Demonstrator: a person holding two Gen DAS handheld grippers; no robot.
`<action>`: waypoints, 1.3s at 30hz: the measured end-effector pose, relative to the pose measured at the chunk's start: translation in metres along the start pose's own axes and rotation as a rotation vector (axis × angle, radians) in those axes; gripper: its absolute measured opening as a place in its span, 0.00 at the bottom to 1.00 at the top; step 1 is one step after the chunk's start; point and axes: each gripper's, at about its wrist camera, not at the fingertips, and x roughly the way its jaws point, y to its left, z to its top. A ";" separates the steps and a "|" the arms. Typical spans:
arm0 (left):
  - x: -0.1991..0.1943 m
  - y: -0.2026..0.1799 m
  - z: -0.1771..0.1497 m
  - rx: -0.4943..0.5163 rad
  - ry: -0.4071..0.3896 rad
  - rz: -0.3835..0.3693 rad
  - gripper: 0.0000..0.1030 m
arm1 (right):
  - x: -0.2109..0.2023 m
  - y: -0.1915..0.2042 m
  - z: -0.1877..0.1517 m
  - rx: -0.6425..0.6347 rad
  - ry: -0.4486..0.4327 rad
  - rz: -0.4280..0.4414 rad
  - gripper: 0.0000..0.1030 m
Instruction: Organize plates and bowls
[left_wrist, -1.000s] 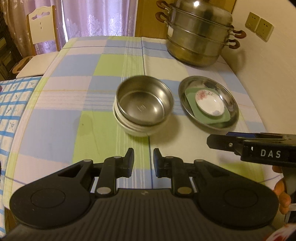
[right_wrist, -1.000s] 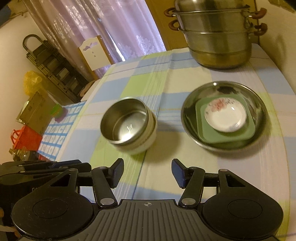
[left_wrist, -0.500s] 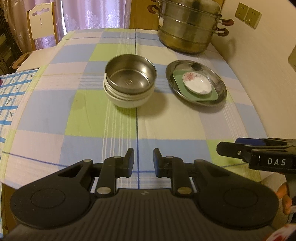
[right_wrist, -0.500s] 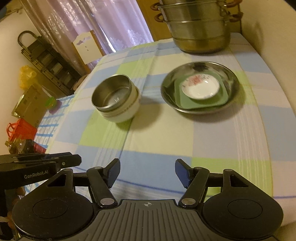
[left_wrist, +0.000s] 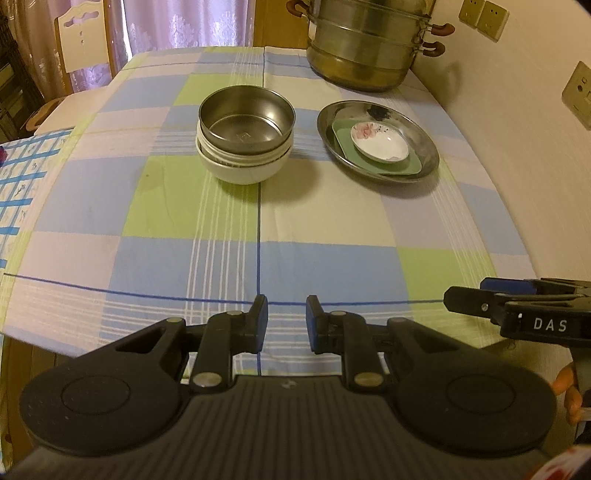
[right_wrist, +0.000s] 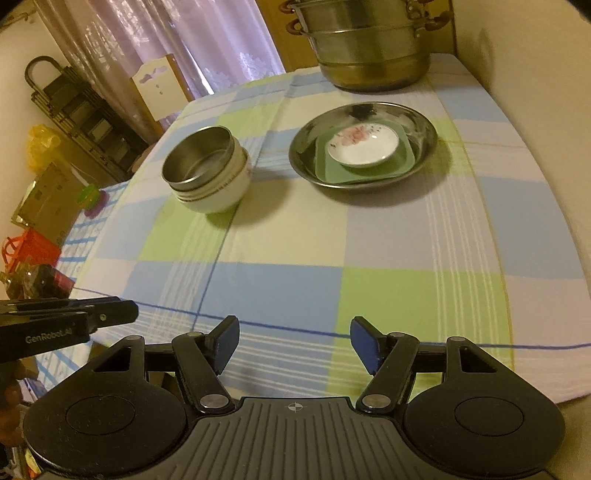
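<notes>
A steel bowl (left_wrist: 246, 122) sits nested on top of stacked white bowls (left_wrist: 240, 170) at mid-table. To their right a steel plate (left_wrist: 424, 140) carries a green square plate (left_wrist: 413, 166) and a small white floral dish (left_wrist: 380, 142). The right wrist view shows the same bowl stack (right_wrist: 199, 162) and steel plate (right_wrist: 306, 162). My left gripper (left_wrist: 286, 319) hovers over the table's near edge with a narrow gap and nothing between its pads. My right gripper (right_wrist: 293, 341) stands wide open and empty, also at the near edge. Both are well short of the dishes.
A large steel steamer pot (left_wrist: 369, 44) stands at the back right. A wall with sockets (left_wrist: 484, 18) runs along the table's right side. A chair (left_wrist: 81, 40) stands at the far left. Left of the table are a rack (right_wrist: 74, 107) and boxes (right_wrist: 48, 199).
Both grippers have drawn back toward the table's near edge, so the dishes look farther away. The right jaws have spread a little wider. The dishes have not moved.
</notes>
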 end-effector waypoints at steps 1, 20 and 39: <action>0.000 0.000 -0.001 -0.001 0.001 0.001 0.18 | 0.000 -0.001 -0.001 -0.001 0.000 -0.002 0.65; 0.005 0.009 -0.003 -0.017 0.001 0.020 0.19 | 0.007 0.001 -0.003 -0.046 0.001 -0.006 0.65; 0.031 0.068 0.076 -0.011 -0.132 0.037 0.19 | 0.065 0.037 0.078 -0.107 -0.103 0.033 0.65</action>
